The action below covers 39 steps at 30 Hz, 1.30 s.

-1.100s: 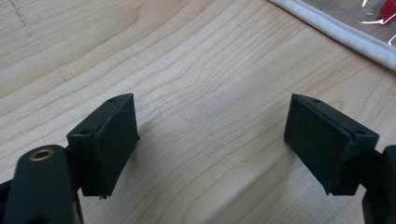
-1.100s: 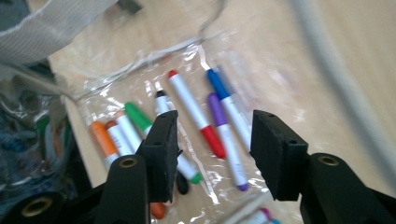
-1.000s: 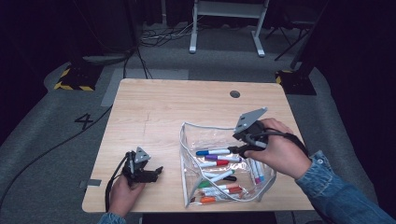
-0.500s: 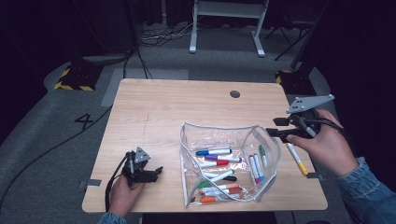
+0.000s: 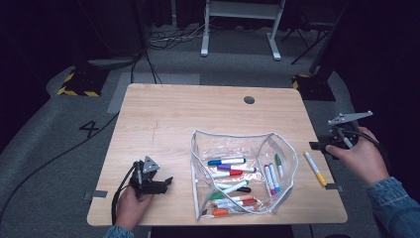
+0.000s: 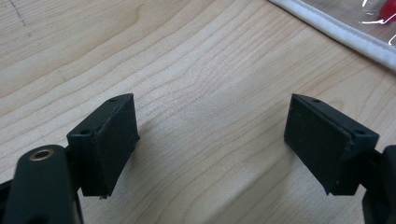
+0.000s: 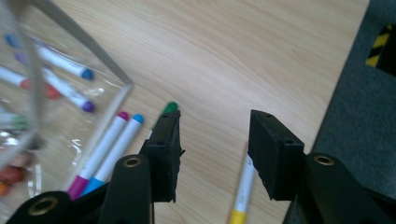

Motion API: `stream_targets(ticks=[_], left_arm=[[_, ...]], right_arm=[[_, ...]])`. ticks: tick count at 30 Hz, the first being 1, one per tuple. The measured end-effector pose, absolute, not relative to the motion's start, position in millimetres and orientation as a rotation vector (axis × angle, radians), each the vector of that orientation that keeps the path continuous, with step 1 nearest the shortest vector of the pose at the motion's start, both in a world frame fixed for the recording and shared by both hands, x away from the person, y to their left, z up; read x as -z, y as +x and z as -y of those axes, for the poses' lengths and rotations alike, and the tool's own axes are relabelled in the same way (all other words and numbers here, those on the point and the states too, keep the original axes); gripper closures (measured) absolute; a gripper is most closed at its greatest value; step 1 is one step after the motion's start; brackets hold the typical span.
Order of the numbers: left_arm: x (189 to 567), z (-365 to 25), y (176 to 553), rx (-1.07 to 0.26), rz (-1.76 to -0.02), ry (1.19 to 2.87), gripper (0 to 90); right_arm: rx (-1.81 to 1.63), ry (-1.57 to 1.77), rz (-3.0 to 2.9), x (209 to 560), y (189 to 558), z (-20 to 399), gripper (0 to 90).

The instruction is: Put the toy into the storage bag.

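The right gripper (image 5: 322, 147) hangs off the table's right edge, jaws apart and empty, just right of a yellow marker (image 5: 315, 168) lying on the wood. Left of that marker stands the clear pouch (image 5: 242, 173), open and full of markers (image 5: 230, 173). The left gripper (image 5: 166, 182) rests near the table's (image 5: 178, 114) near-left corner, jaws wide apart over bare wood.

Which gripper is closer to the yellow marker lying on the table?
Right. The right gripper hovers just beside the yellow marker, outside the clear pouch. The left gripper rests far across the table, beyond the pouch.
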<state>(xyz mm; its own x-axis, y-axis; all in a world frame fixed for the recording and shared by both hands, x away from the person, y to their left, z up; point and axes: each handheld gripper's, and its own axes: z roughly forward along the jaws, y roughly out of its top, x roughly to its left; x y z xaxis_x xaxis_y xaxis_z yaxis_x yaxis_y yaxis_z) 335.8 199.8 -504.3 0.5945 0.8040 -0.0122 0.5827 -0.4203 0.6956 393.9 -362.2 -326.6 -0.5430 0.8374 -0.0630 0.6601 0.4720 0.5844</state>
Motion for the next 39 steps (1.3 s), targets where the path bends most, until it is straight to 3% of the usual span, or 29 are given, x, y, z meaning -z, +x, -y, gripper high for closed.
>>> stream_targets(ticks=[17,24,27,31,39], left_arm=[[504,-200,336,-0.427,-1.093,2.154,17.8],[504,-200,336,-0.427,-1.093,2.154,17.8],[504,-200,336,-0.427,-1.093,2.154,17.8],[504,-200,336,-0.427,-1.093,2.154,17.8],[504,-200,336,-0.427,-1.093,2.154,17.8]], right_arm=[[-0.519,1.546,-2.384,434,413,410,57.9],[-0.447,1.658,-2.393,462,416,414,70.2],[-0.449,1.704,-2.373,464,417,414,76.0],[-0.458,1.683,-2.374,457,416,411,76.7],[-0.554,1.573,-2.392,412,407,404,76.7]])
